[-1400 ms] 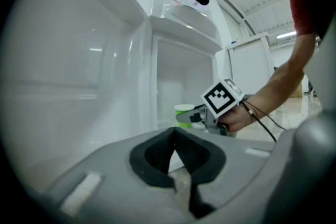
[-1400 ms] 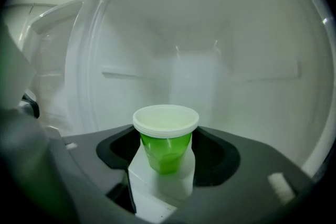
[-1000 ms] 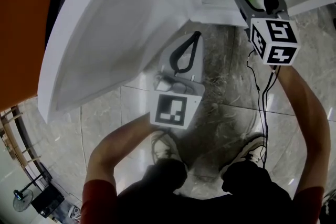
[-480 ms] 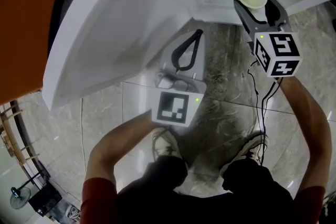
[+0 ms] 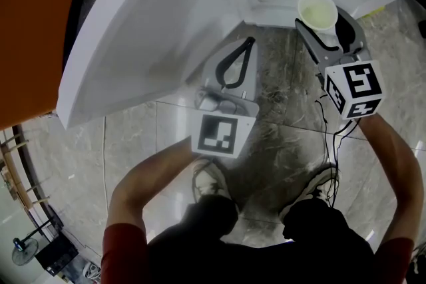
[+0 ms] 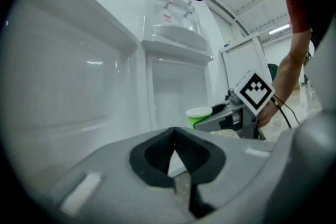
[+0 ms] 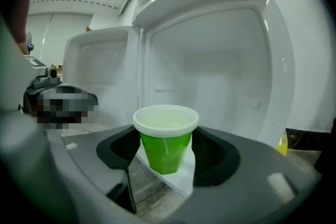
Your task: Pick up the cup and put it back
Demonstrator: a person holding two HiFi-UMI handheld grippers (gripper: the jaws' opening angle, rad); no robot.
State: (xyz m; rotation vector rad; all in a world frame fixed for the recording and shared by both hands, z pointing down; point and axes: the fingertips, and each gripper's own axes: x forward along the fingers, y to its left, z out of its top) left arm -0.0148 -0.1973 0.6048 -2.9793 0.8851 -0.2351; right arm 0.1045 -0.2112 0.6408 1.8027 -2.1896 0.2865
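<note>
Cup [image 7: 166, 139], green with a white rim, is clamped between the 2 wide-set jaws of the right gripper [image 5: 324, 28]. It is held clear of the marble floor [image 5: 279, 136], at the lower edge of the open white cabinet [image 5: 166, 23]. Nearby, the left gripper [image 6: 174, 132] has its jaws closed tip to tip on nothing.

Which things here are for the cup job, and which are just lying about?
For the job: green cup, gripped in the right tongs; open white fridge beyond it.
Just about: left tongs, shut and empty; marble floor; orange panel.
</note>
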